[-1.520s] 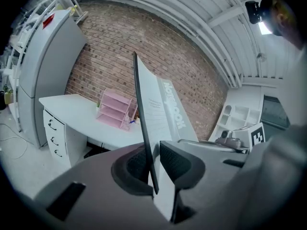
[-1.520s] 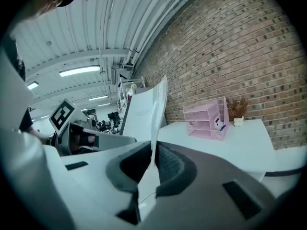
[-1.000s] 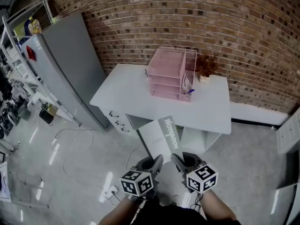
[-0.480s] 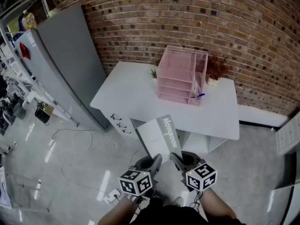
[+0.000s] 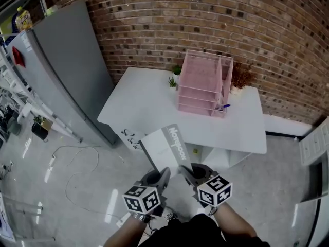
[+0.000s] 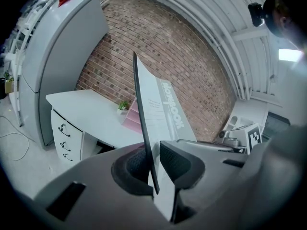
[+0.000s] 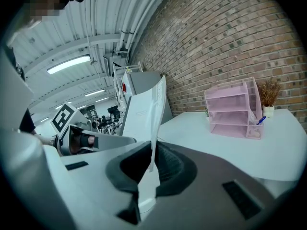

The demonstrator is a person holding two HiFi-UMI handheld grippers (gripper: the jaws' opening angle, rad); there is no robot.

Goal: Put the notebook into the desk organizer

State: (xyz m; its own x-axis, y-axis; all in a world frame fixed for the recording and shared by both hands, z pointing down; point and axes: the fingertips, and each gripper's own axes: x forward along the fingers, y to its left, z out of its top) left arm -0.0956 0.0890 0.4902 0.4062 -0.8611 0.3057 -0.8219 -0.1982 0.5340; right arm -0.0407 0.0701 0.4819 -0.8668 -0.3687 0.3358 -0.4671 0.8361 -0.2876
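A grey-and-white notebook point(image 5: 165, 148) hangs in the air short of the desk, held by its near edge. My left gripper point(image 5: 161, 174) is shut on its left corner and my right gripper point(image 5: 186, 172) is shut on its right corner. In the left gripper view the notebook point(image 6: 156, 114) stands upright between the pads. In the right gripper view its thin edge point(image 7: 152, 128) rises from the jaws. The pink desk organizer point(image 5: 203, 84) with stacked trays stands at the back of the white desk point(image 5: 149, 104), also seen as the organizer point(image 7: 234, 109) to the right.
A grey fridge point(image 5: 67, 60) stands left of the desk against the brick wall. Small potted plants point(image 5: 174, 78) and a dried plant point(image 5: 240, 78) flank the organizer. A blue pen point(image 5: 224, 107) sits in its side pocket. Drawers point(image 5: 131, 135) are under the desk. A cable point(image 5: 77, 163) lies on the floor.
The view has shifted: desk and organizer now sit slightly right and closer. Both grippers keep hold of the notebook, which has moved a little left and up in the picture.
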